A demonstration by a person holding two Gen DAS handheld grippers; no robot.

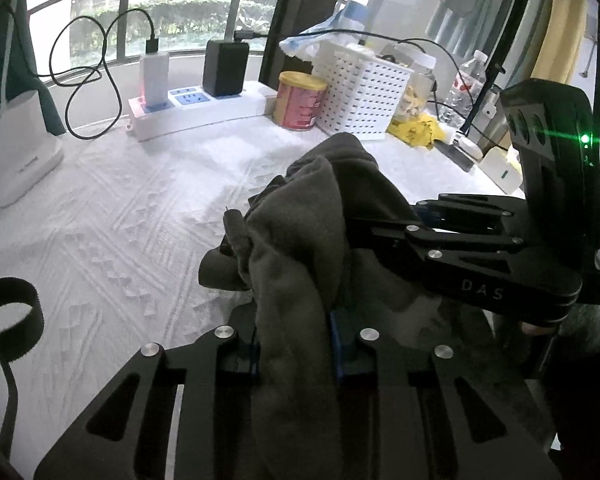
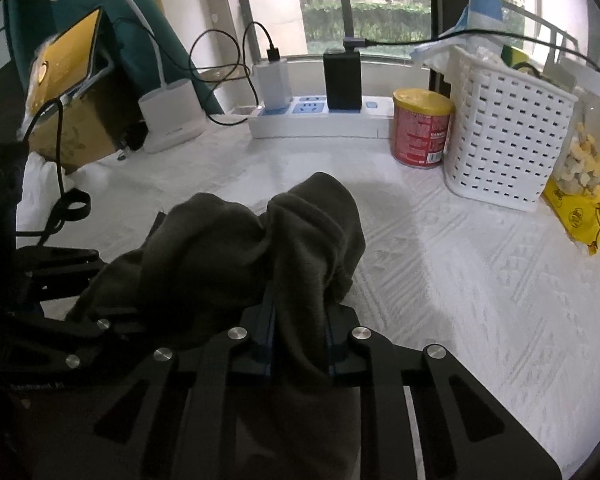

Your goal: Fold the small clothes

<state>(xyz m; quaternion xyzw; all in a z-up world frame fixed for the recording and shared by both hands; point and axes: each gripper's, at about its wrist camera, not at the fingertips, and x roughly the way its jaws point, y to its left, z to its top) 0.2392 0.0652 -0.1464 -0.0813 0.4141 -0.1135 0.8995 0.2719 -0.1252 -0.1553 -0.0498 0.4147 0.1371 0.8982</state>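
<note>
Lettering "DAS" on right gripper (image 1: 342,236); red can (image 2: 421,133) label unreadable.

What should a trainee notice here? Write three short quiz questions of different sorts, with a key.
1. True or false: the left gripper and the right gripper are each shut on the dark grey-brown fleece garment.
2. Multiple choice: what stands directly beside the white perforated plastic basket, toward the white power strip? A) a red round can with a yellow lid B) a green mug C) a blue book
3. Fill in: the garment is over a white ____ table cover.

Key: 1 true; 2 A, the red round can with a yellow lid; 3 textured.
</note>
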